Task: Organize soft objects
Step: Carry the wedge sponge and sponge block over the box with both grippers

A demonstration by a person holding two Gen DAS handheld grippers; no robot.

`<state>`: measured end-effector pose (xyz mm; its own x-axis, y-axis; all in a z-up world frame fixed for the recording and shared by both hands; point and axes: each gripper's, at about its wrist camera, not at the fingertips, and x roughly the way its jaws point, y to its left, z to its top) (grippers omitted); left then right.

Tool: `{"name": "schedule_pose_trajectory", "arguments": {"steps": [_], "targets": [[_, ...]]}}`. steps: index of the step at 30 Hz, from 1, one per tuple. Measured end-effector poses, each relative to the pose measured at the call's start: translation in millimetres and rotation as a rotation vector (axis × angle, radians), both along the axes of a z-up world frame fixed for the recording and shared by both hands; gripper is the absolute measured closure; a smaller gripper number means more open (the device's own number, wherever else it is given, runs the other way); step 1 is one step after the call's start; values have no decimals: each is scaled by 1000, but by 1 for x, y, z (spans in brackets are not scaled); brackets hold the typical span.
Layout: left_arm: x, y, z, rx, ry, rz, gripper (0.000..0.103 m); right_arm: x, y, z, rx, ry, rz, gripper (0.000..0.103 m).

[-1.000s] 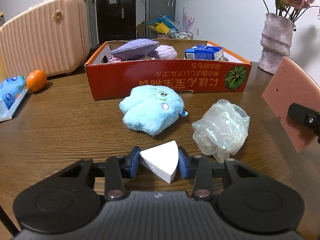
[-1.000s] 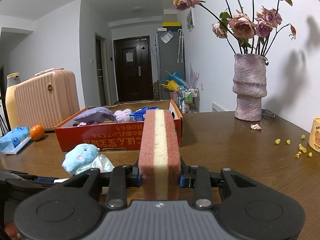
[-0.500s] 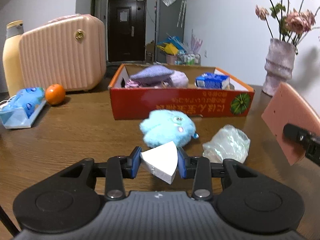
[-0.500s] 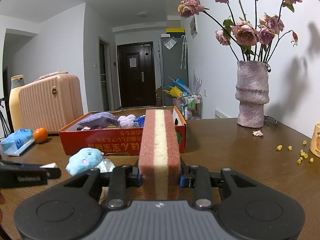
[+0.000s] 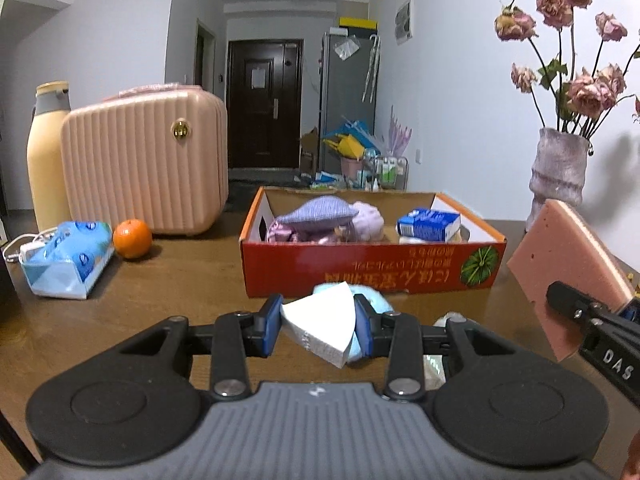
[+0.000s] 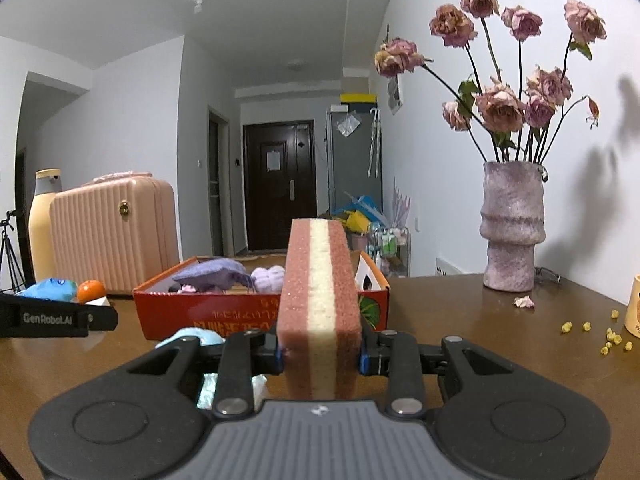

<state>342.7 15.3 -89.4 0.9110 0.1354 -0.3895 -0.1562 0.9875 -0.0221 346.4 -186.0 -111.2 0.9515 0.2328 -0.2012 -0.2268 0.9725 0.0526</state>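
My left gripper [image 5: 319, 330] is shut on a white wedge sponge [image 5: 322, 326], held above the table in front of the red cardboard box [image 5: 372, 274]. Behind the wedge the blue plush toy [image 5: 378, 302] is mostly hidden. The box holds a purple pillow [image 5: 320, 210], a pale purple soft ball [image 5: 368, 216] and a blue pack [image 5: 430, 224]. My right gripper [image 6: 320, 354] is shut on a pink and cream layered sponge [image 6: 320, 304], which shows at the right edge of the left wrist view [image 5: 572, 268]. The left gripper's side [image 6: 56, 318] shows in the right wrist view.
A pink suitcase [image 5: 144, 168], a yellow bottle [image 5: 46, 156], an orange [image 5: 132, 233] and a tissue pack [image 5: 66, 258] stand at the left. A vase of dried roses [image 6: 512, 224] stands at the right, with crumbs [image 6: 600, 336] and a mug [image 6: 634, 312] near it.
The left gripper rose and tilted up with the white wedge, so the blue plush and crinkled plastic bag sank behind it. The right gripper kept its sponge and tilted up slightly.
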Motion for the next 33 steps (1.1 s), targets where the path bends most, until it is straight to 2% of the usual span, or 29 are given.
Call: {"name": "schedule_pose_trajectory", "arguments": {"steps": [12, 33], "targets": [[15, 5, 15, -31, -56, 32, 65, 9, 16, 4, -21, -109, -52, 72], [62, 21, 23, -63, -93, 70, 65, 53, 40, 3, -31, -137, -21, 72]]}}
